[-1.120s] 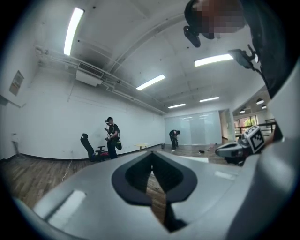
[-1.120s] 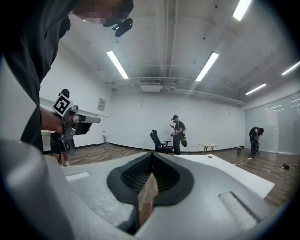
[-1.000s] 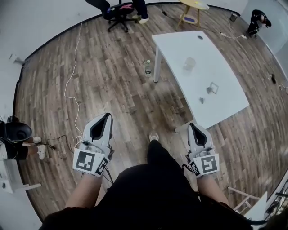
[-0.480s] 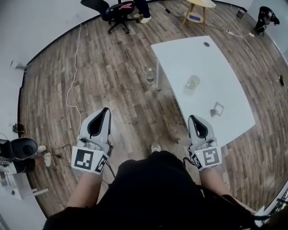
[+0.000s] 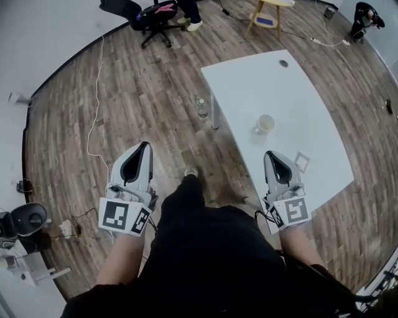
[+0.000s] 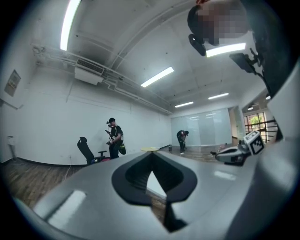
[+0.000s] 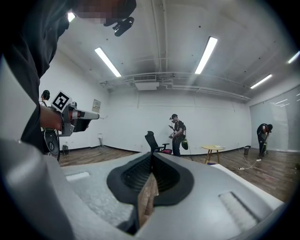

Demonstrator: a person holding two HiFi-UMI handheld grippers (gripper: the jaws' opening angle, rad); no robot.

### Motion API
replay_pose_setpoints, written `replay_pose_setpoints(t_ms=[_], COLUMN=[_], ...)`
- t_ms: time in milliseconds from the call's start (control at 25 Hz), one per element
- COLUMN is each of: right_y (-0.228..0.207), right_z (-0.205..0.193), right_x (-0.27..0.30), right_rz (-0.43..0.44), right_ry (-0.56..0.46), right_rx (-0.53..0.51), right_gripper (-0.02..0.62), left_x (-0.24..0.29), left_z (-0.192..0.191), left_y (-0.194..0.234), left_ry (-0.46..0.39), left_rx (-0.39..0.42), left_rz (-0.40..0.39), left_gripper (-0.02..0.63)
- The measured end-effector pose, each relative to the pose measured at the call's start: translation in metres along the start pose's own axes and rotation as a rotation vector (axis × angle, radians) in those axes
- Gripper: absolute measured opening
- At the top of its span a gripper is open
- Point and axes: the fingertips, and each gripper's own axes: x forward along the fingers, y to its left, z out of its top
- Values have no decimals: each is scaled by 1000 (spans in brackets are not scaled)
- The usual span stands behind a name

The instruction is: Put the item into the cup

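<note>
A white table (image 5: 261, 81) stands ahead on the right. On it is a pale cup (image 5: 265, 123), upright, with a small square frame-like item (image 5: 302, 162) nearer the table's front edge. My right gripper (image 5: 272, 155) is shut with nothing in it, its tip over the table's near edge, just left of the item. My left gripper (image 5: 144, 146) hovers over the wooden floor, well left of the table, also shut and holding nothing. Neither cup nor item shows in the left gripper view (image 6: 151, 154) or the right gripper view (image 7: 152, 155), where the jaws meet at the tip.
A plastic bottle (image 5: 200, 107) stands on the floor by the table leg. A black office chair (image 5: 146, 15) and a yellow stool (image 5: 266, 15) stand at the far side. A white cable (image 5: 93, 118) runs along the floor on the left. People stand far off.
The person has stepped toward the table: cup and item now lie closer, and the right gripper's tip has reached the table's edge beside the item. Both grippers stayed shut.
</note>
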Motion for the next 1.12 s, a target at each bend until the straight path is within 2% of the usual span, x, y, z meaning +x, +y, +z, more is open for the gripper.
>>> replay_pose_setpoints(t_ms=[320, 480, 680, 920, 1120], right_y=[-51, -66, -88, -114, -131], right_z=[-17, -13, -10, -29, -22], right_x=[14, 6, 17, 25, 48], right_rz=[-183, -354, -489, -708, -860], right_ry=[10, 26, 21, 110, 97], right_rx=[52, 65, 56, 146, 167], right_gripper=[2, 2, 2, 2, 2], left_x=[90, 137, 208, 306, 366], left_z=[3, 11, 8, 7, 14], left_y=[9, 14, 5, -5, -19], left_ry=[-32, -55, -60, -27, -54], left_rx=[27, 30, 29, 33, 32], left_rz=[-158, -304, -457, -671, -830], left_gripper=[-2, -2, -2, -2, -2])
